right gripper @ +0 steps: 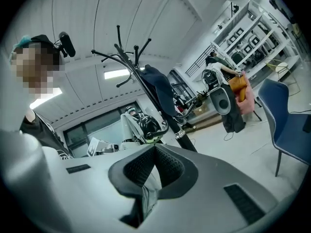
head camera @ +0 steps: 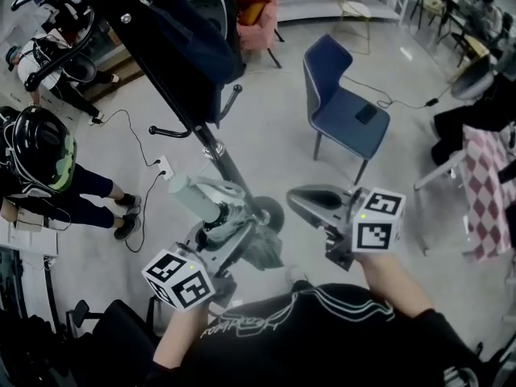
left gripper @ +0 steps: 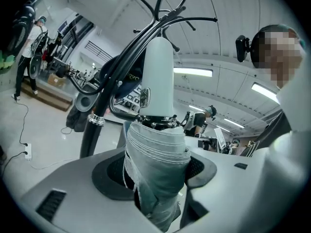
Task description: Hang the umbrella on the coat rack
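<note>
1. The left gripper (left gripper: 154,171) has its jaws closed around the folded umbrella (left gripper: 158,106). They press on the gray cloth of its canopy from both sides.
2. In the left gripper view, the pale handle of the umbrella stands up above the jaws, away from the camera.
3. The right gripper (right gripper: 155,152) has its jaws pressed together. A thin strip of gray cloth (right gripper: 146,198) is caught low between the pads. It has the same colour as the canopy, but I cannot tell if it belongs to the umbrella.
4. The coat rack (head camera: 218,156) stands just in front of both grippers. In the head view its dark pole runs diagonally past the umbrella's handle.
5. The umbrella is not on any hook; it is only in the gripper, near the lower part of the pole.
6. A dark jacket (head camera: 181,39) hangs on the rack.
7. A blue chair (head camera: 343,107) stands on the floor beyond the right gripper, apart from the rack.
</note>
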`<state>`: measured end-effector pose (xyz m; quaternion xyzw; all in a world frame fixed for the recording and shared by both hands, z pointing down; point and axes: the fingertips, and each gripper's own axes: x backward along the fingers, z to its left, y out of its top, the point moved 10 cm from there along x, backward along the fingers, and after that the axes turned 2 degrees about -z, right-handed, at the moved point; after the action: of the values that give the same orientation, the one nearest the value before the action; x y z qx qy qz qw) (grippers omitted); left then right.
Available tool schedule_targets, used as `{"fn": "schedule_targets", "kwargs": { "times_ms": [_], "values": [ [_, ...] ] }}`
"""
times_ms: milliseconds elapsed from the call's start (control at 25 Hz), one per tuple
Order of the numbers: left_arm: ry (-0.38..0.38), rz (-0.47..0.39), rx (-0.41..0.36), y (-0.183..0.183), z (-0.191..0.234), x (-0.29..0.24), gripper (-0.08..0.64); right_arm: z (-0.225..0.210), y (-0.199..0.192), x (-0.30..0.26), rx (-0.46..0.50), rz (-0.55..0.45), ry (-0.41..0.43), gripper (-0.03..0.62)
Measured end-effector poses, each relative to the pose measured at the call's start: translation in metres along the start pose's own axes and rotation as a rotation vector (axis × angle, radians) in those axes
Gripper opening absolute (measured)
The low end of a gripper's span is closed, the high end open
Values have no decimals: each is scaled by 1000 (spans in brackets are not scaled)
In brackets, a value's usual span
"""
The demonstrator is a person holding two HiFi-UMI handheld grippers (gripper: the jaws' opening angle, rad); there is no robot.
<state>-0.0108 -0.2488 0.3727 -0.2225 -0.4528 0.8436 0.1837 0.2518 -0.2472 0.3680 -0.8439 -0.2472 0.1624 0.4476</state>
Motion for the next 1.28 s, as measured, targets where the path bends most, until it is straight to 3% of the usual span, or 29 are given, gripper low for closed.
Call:
{"fn": "schedule_targets", "kwargs": {
  "times_ms": [320, 520, 720, 1280],
  "values": [
    [53, -6, 41, -14, 11, -7, 250, -12, 18, -28, -5, 29, 117, 11],
    [67, -6, 48, -19, 14, -12, 250, -1, 31, -49, 62, 52, 233, 11],
    [99, -11, 45, -20, 16, -16, 250, 0, 28, -69, 82, 114, 297, 11],
    [144, -36, 46, -34, 31, -24, 250, -16, 21, -97, 139, 199, 350, 11]
  ]
}}
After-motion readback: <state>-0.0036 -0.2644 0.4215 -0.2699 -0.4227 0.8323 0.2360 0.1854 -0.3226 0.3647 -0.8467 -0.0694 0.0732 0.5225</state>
